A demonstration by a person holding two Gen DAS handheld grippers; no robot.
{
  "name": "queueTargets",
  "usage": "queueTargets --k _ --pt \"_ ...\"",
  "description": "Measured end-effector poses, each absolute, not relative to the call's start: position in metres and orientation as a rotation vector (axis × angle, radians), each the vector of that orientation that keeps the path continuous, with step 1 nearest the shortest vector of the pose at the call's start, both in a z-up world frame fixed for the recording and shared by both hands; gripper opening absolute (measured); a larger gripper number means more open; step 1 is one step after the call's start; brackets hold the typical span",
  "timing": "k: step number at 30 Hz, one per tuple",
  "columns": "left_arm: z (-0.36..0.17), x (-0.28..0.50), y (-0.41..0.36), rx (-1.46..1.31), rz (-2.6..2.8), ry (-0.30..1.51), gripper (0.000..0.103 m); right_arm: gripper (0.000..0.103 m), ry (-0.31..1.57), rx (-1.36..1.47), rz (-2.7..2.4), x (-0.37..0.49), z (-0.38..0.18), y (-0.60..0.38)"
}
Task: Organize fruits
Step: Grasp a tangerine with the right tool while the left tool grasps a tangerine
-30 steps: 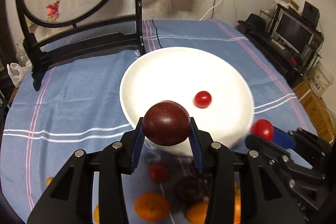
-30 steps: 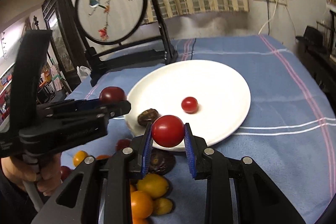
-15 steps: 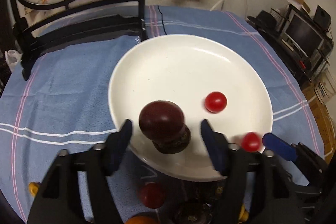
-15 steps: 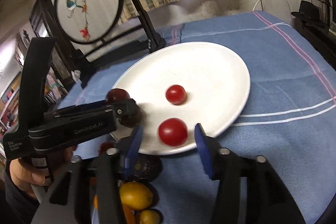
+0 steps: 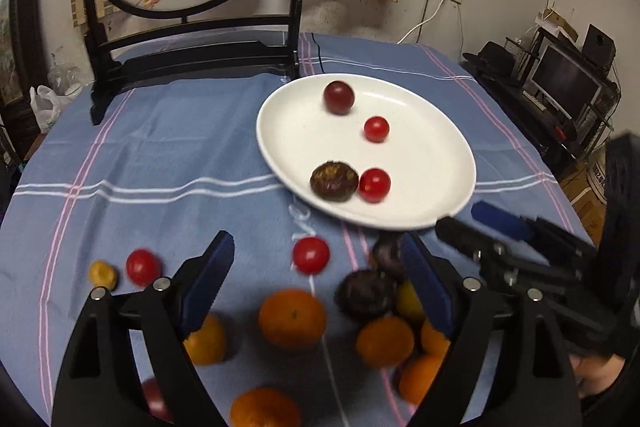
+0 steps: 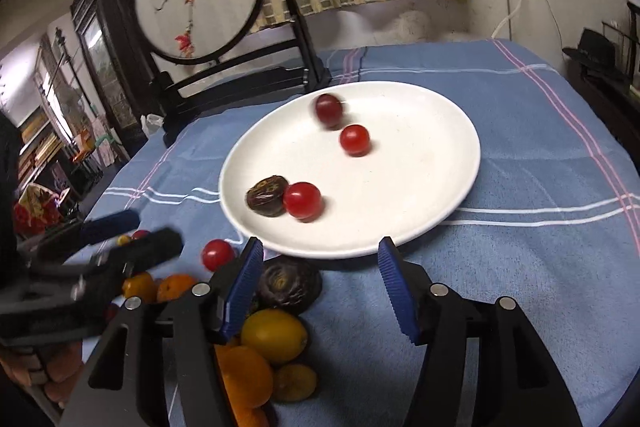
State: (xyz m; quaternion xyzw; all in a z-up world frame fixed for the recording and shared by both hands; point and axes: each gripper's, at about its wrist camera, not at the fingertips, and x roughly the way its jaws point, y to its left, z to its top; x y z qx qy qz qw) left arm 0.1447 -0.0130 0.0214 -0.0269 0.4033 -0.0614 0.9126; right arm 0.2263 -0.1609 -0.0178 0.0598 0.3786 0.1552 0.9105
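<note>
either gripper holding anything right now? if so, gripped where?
Nothing held. Left gripper and right gripper are both open, with no fruit between their pads. Four fruits lie on the white plate.

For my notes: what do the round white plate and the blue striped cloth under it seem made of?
Round white plate: probably glazed ceramic, possibly melamine; smooth surface with a soft sheen. Blue striped cloth: woven fabric, matte, with white and pink woven stripes and slight wrinkles.

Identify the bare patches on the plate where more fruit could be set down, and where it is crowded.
On the white plate, the whole right half is bare. Crowded: near-left rim, where the wrinkled dark fruit touches a red tomato.
</note>
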Motion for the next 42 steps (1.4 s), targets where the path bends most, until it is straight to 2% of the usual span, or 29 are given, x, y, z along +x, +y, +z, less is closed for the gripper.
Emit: queueTargets --k 10,20,22,23,24,34,42 --pt "0.013 0.088 0.014 -0.076 -0.096 0.767 0.092 0.064 0.764 0.060 0.402 0.172 -0.004 -0.144" --pt "0.001 0.091 0.024 -0.106 -0.091 0.822 0.092 0.064 0.922 -0.067 0.417 0.128 -0.036 -0.115" --pt "-0.002 0.091 0.024 -0.103 -0.094 0.828 0.092 0.057 0.946 -0.092 0.405 0.130 -0.045 -0.108" --pt "-0.003 0.091 0.025 -0.103 -0.093 0.831 0.092 0.048 0.963 -0.106 0.402 0.132 -0.050 -0.105" --pt "-0.003 0.091 0.025 -0.104 -0.094 0.834 0.092 0.045 0.960 -0.124 0.387 0.133 -0.052 -0.103" --pt "-0.010 0.084 0.030 -0.092 -0.092 0.831 0.092 0.045 0.916 0.087 0.537 0.135 -0.046 -0.127" --pt "-0.016 0.053 0.023 -0.026 -0.110 0.844 0.092 0.045 0.856 0.129 0.554 0.130 -0.030 -0.136"
